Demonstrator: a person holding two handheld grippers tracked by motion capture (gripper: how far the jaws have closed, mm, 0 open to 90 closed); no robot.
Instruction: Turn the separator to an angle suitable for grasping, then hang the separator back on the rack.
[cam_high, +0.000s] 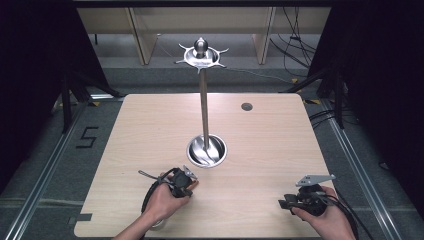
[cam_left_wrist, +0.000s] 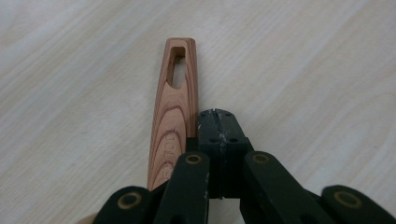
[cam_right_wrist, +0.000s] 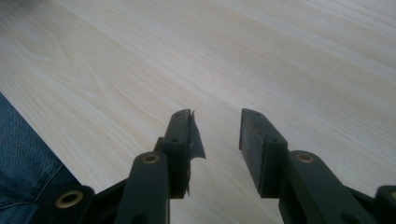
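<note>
The left tool (cam_left_wrist: 217, 122) has its jaws pressed together; a striped wooden handle with a slotted end (cam_left_wrist: 174, 112) lies just beside it on the pale wooden counter (cam_left_wrist: 303, 70). The right tool (cam_right_wrist: 215, 128) has its jaws apart, with nothing between them.

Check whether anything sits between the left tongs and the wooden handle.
Nothing visible does. In the left gripper view the wooden handle runs directly alongside the shut left tongs, over the table, with no other thing between them.

Table (cam_high: 150, 130) evenly lit from overhead, surroundings dark; glare on metal stand (cam_high: 204, 100); both jaw close-ups soft, wood beyond slightly blurred.
</note>
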